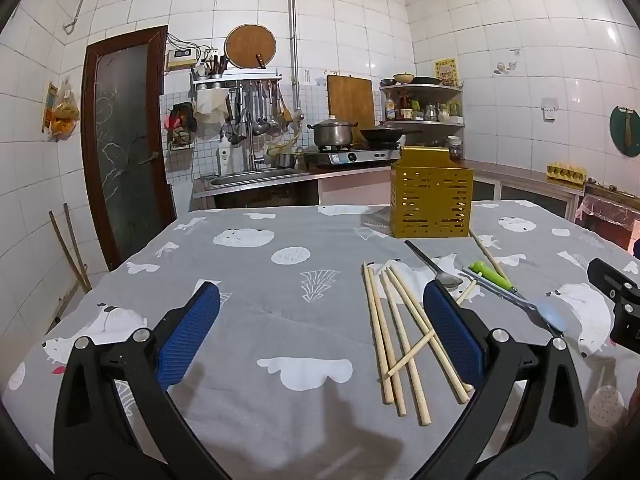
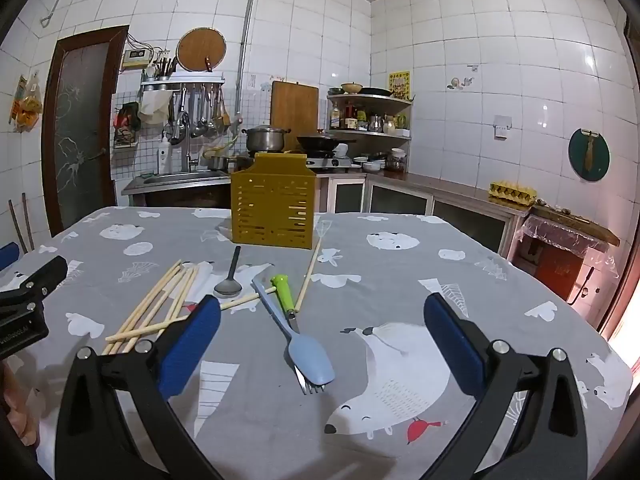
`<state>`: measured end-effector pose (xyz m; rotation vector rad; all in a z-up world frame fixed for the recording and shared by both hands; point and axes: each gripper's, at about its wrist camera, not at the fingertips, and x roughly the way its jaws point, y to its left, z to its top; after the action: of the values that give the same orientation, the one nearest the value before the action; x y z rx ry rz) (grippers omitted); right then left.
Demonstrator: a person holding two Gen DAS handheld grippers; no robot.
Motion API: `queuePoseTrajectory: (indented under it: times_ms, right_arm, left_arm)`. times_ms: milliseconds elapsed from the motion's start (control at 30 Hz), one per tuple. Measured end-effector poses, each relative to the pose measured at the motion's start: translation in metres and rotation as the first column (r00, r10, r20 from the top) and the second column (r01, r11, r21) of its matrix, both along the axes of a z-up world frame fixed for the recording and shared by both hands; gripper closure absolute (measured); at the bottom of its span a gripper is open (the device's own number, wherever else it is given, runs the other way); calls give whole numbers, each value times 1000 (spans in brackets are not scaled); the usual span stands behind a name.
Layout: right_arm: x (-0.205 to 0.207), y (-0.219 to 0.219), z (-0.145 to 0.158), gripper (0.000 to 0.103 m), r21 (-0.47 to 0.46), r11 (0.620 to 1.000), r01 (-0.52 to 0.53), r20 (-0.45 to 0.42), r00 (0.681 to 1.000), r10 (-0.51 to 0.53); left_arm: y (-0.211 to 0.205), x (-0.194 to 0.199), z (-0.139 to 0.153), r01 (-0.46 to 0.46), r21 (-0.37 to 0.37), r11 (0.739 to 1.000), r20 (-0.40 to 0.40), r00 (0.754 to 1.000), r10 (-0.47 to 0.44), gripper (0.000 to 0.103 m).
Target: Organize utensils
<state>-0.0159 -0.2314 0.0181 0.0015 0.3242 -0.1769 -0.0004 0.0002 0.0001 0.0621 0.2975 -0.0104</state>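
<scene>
This is a home kitchen: white tiled walls (image 1: pixel 500 40), a steel sink (image 1: pixel 256 176), a pot (image 1: pixel 333 133) and a pan (image 1: pixel 382 134) on a stove (image 1: pixel 356 156), ladles (image 1: pixel 260 112) hanging from a rack, cutting boards (image 2: pixel 295 106) against the wall, and a corner shelf (image 2: pixel 370 114) crowded with bottles.

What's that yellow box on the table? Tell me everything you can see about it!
The yellow box is a utensil holder, mustard-coloured, looking like painted metal or plastic. Its front wall is punched with rows of short slots, and a taller back panel rises behind the open top. It stands upright on the far part of the grey bear-print tablecloth. No utensil sticks out of the top. One chopstick lies with its far end at the box's base. No claw touches it.
</scene>
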Motion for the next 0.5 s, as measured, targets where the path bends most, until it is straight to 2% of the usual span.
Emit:
queuePoseTrajectory:
  times_ms: [333, 400, 500]
  right_arm:
    - [2, 7, 1, 4, 5, 1000, -8, 4, 1000, 8]
    - [-2, -7, 1, 4, 17, 1000, 8, 17, 1000, -8]
    - [-3, -5, 2, 4, 19, 1000, 9, 20, 1000, -9]
  left_arm:
    - [0, 0, 0, -1, 5, 1000, -3, 1000, 1, 5]
    - [0, 0, 0, -1, 5, 1000, -2, 1000, 1, 5]
    - [-1, -1, 0, -2, 6, 1000, -1, 1000, 2, 5]
